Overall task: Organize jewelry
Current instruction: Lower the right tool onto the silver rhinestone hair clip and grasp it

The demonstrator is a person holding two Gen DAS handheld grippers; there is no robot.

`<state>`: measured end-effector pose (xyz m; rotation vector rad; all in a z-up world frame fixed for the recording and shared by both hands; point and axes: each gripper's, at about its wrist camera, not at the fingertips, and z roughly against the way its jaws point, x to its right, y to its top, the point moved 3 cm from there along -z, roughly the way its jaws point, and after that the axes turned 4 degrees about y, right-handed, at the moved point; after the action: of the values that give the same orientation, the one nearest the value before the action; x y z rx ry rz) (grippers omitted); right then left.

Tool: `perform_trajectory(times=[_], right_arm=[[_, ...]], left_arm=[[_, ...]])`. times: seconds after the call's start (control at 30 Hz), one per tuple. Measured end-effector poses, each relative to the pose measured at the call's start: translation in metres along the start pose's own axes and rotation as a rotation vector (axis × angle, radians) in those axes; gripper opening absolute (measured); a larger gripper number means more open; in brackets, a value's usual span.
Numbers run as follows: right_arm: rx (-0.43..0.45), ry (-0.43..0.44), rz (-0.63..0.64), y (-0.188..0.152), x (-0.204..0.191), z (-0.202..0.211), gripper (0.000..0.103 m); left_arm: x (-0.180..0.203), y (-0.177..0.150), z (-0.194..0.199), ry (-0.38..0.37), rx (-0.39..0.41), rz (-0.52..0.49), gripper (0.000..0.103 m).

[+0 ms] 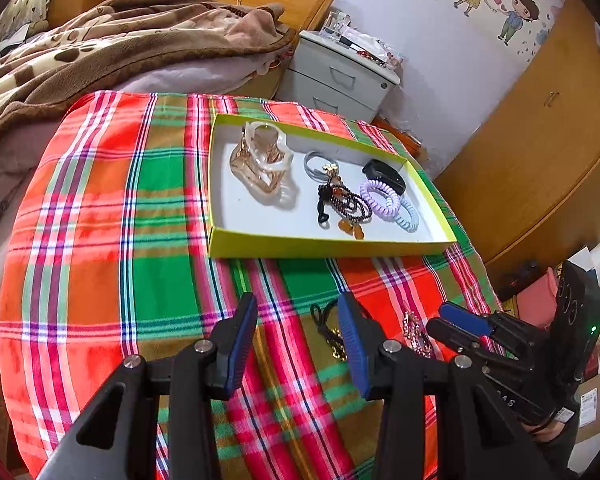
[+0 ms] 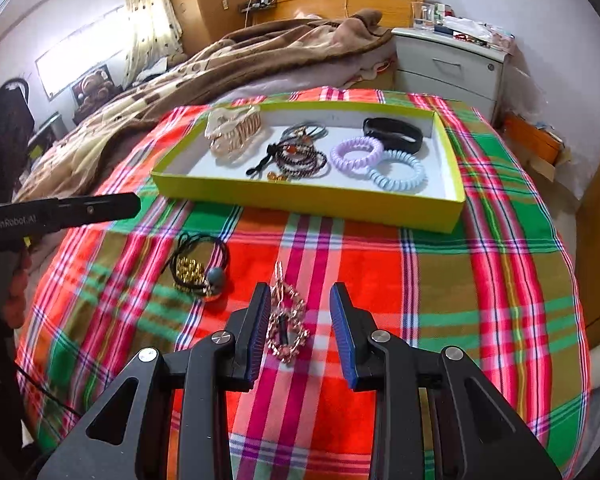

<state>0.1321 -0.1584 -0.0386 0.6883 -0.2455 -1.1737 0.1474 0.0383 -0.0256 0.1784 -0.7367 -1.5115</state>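
Observation:
A yellow-green tray point(image 1: 328, 246) point(image 2: 300, 196) lies on the plaid cloth. It holds pale hair claws point(image 1: 260, 164) point(image 2: 232, 132), dark beaded bracelets point(image 1: 344, 200) point(image 2: 300, 156), a purple coil tie point(image 1: 380, 198) point(image 2: 356, 152), a blue coil tie point(image 2: 398, 170) and a black band point(image 2: 394, 132). A rose-gold sparkly ornament point(image 2: 286, 320) point(image 1: 416, 332) lies on the cloth between the open fingers of my right gripper point(image 2: 300, 332) point(image 1: 438, 318), close to the left pad. A black hair tie with gold beads point(image 2: 198, 268) point(image 1: 332, 332) lies beside it. My left gripper point(image 1: 298, 344) point(image 2: 132, 204) hovers open and empty just left of that tie.
The plaid cloth point(image 1: 100, 240) covers a rounded surface that drops off at its edges. A bed with a brown blanket point(image 1: 120, 40) is behind and to the left. A white nightstand point(image 1: 340, 76) stands behind the tray, wooden cabinets point(image 1: 540, 140) to the right.

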Motion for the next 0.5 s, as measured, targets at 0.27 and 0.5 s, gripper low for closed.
perform_trajectory(times=[0.27,0.5], right_arm=[[-0.015,0.008,0.029,-0.004,-0.006,-0.005,0.032],[-0.056,-0.029,0.059,-0.006,-0.012,-0.018,0.032]], left_arm=[[-0.002,-0.007,-0.004,-0.002,-0.020,0.010,0.043],[-0.001,-0.008,-0.008,-0.005,-0.029,0.004,0.043]])
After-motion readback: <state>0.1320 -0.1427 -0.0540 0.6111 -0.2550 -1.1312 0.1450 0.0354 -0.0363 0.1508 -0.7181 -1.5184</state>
